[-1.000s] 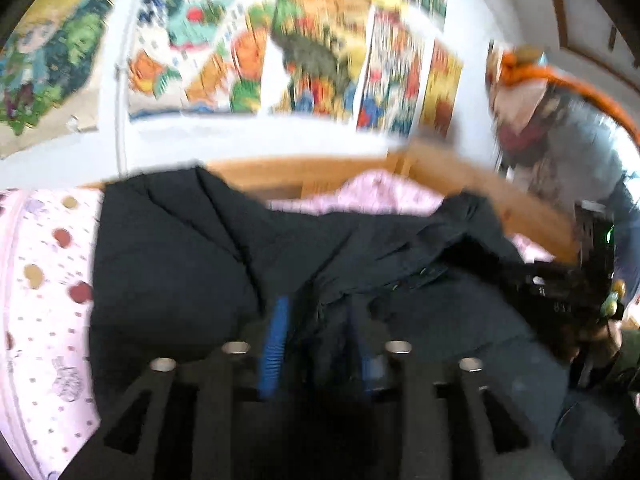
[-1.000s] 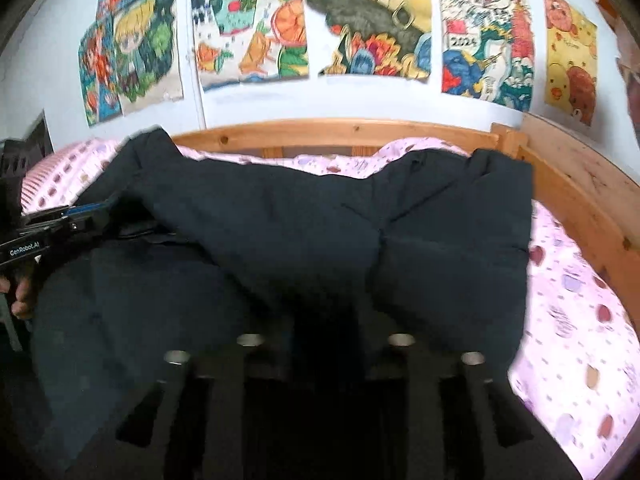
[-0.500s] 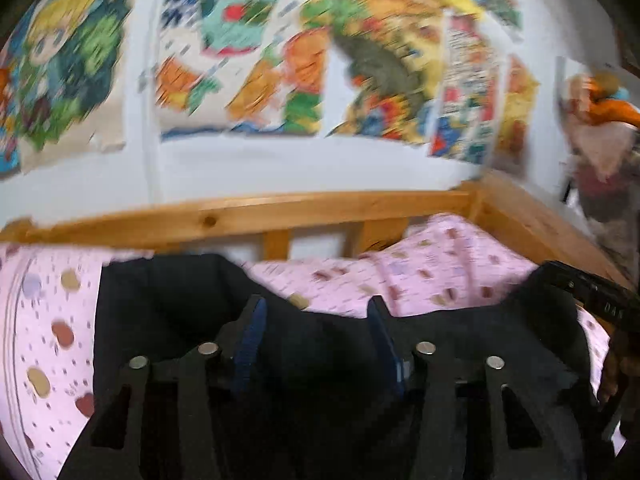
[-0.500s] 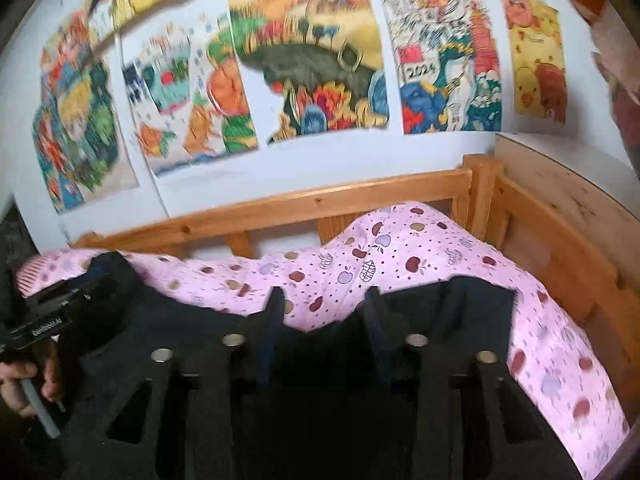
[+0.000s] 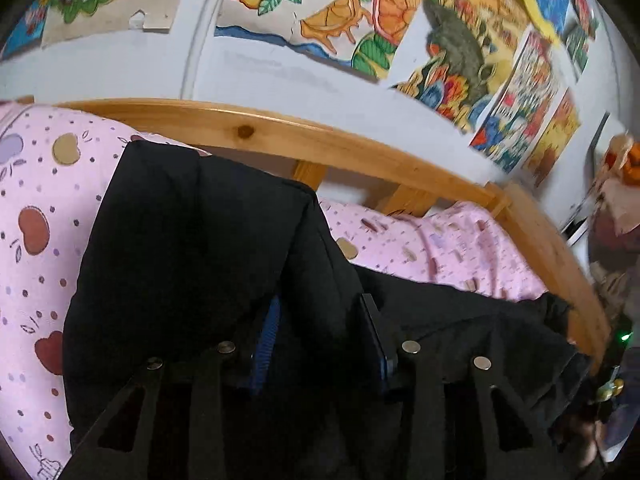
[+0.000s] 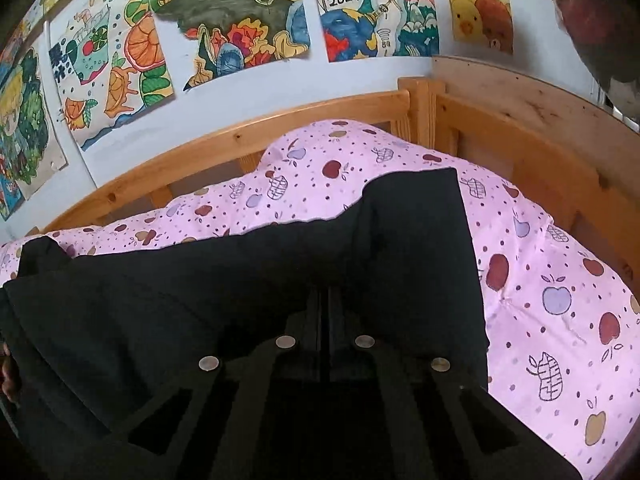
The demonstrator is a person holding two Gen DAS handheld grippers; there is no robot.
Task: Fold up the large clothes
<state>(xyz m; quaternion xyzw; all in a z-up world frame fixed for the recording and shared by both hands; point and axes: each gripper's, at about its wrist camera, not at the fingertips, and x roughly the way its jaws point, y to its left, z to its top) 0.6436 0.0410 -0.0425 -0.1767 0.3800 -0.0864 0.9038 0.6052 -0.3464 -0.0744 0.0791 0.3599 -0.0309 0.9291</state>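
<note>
Nearest the lens in the left wrist view, the left gripper (image 5: 320, 336) had its blue-padded fingers (image 5: 266, 336) partly apart and closing, with a thick ridge of the large black padded garment (image 5: 192, 248) bunched between them; whether the pads already pressed on it could not be told. In the right wrist view the right gripper (image 6: 325, 308) had its jaws drawn fully together, low against the dark cloth, and whether any fabric was pinched between them was hidden.

The garment lay spread across the pink apple-print quilt (image 6: 560, 280), reaching from the near edge of the bed toward the far side, its folded far edge stopping short of the pale wooden bed rail (image 5: 360, 148), with bare quilt between. One squared corner (image 6: 416, 200) sat toward the bed's far right corner.

By its look the garment was soft, puffy and bulky, likely light for its size, slumping rather than holding a crease, and perhaps slick on the surface. A good hold would probably be at the doubled edge or a corner, where several layers gather, rather than on the smooth flat middle

Beyond the rail, colourful drawings (image 6: 224, 20) covered the wall
</note>
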